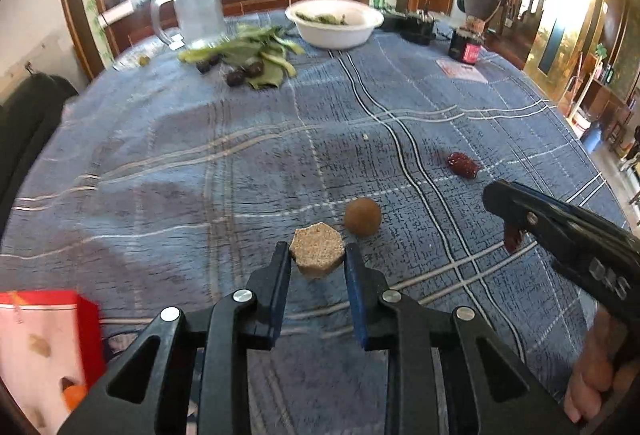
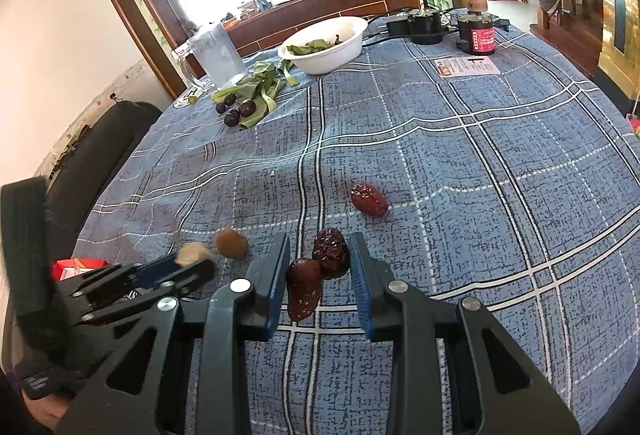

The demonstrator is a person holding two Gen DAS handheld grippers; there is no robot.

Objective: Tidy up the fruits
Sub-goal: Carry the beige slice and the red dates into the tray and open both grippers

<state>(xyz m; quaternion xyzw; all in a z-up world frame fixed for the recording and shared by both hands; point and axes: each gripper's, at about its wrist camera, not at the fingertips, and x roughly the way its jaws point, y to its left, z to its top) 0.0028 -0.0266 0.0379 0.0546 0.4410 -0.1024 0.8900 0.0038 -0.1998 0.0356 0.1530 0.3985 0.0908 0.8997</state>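
Two dates between right jaws, seemingly ungripped.

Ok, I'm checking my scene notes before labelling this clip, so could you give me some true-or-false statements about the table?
1. The left tongs grip a tan hexagonal block. True.
2. The white round bowl is empty. False: it holds green leaves.
3. A wrinkled red date lies alone on the blue checked cloth, beyond the right tongs. True.
4. The round brown fruit sits in the bowl. False: it rests on the cloth, near the block.
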